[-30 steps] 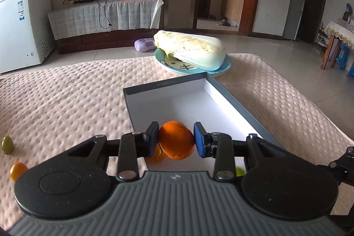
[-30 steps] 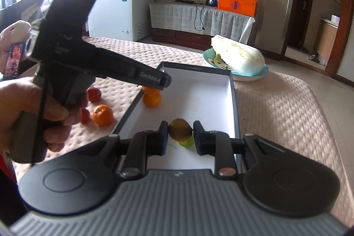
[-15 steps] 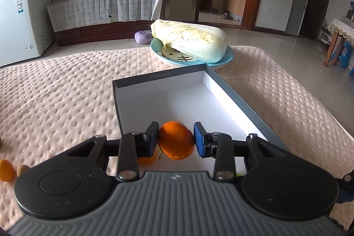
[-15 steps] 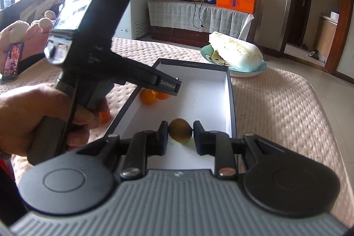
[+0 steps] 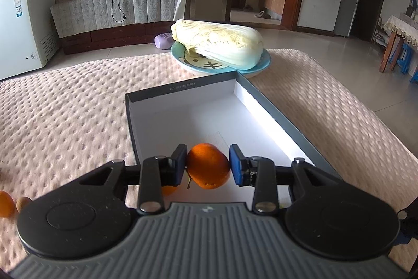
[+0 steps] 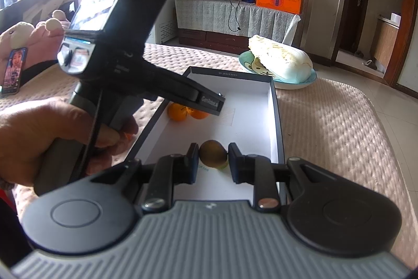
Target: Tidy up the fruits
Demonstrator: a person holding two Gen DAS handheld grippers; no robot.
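The left tongs (image 5: 208, 168) are clamped on an orange (image 5: 207, 166), both blue pads pressing its sides, held over the near end of a shallow box (image 5: 263, 106) with a grey rim and white floor. In the left wrist view a second orange (image 5: 168, 189) peeks out below the left pad, lying on the box floor at about 7 o'clock from the held one. In the right wrist view the two oranges sit side by side near the box's left wall, under the nose of the left tool, which a hand (image 6: 39, 137) grips by its handle.

The right tongs (image 6: 213, 161) are closed narrow on a brown-green kiwi (image 6: 213, 154), held above the near end of the same box, with a small yellow-green fruit (image 6: 222, 166) just visible beneath it at 5 o'clock.

The box lies on a pink dimpled bed cover (image 5: 65, 109). At 12 o'clock beyond the box, a blue plate (image 5: 257, 67) carries a cabbage (image 5: 219, 43), the plate just touching the box's far corner. At the far left edge of the left wrist view, around 9 o'clock, a small orange fruit (image 5: 5, 203) and a tan one (image 5: 23, 202) rest on the cover outside the box. A phone (image 6: 13, 71) lies on the cover at 10 o'clock in the right wrist view.
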